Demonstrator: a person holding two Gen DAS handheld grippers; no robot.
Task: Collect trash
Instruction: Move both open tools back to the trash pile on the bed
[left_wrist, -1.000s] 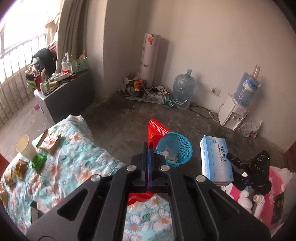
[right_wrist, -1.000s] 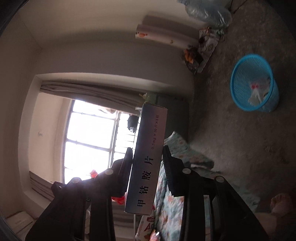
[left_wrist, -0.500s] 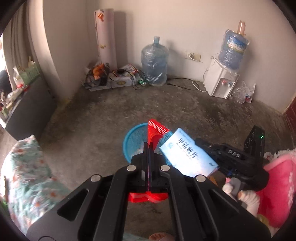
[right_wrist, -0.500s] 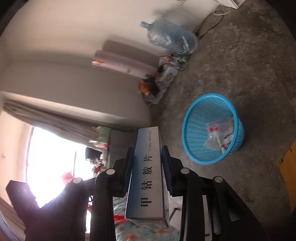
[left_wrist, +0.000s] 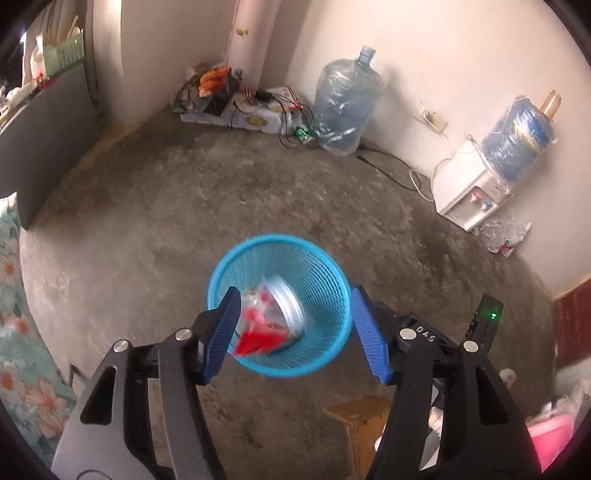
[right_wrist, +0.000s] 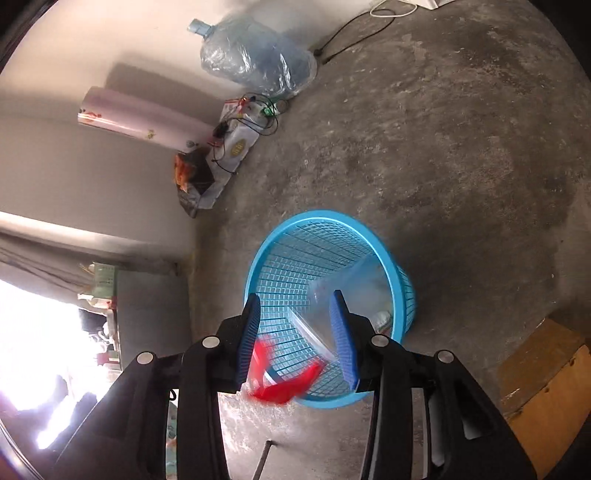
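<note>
A blue mesh trash basket (left_wrist: 325, 273) stands on the concrete floor, also in the right wrist view (right_wrist: 295, 254). My left gripper (left_wrist: 293, 332) is open and empty above it. A red wrapper (left_wrist: 260, 338) lies blurred inside the basket, over a clear bag. My right gripper (right_wrist: 295, 332) is open and empty over the basket. In that view the red wrapper (right_wrist: 284, 386) and a pale blue box (right_wrist: 343, 291) show blurred inside the basket.
A brown cardboard box (left_wrist: 354, 421) sits on the floor near the basket. A water jug (left_wrist: 345, 110), a water dispenser (left_wrist: 472, 195) and a power strip with cables (left_wrist: 258, 114) line the wall. A floral cloth (left_wrist: 14, 354) is at left.
Both grippers have opened. The red wrapper left the left gripper and the blue box left the right gripper; both are now in the basket. Both views have swung onto the basket.
</note>
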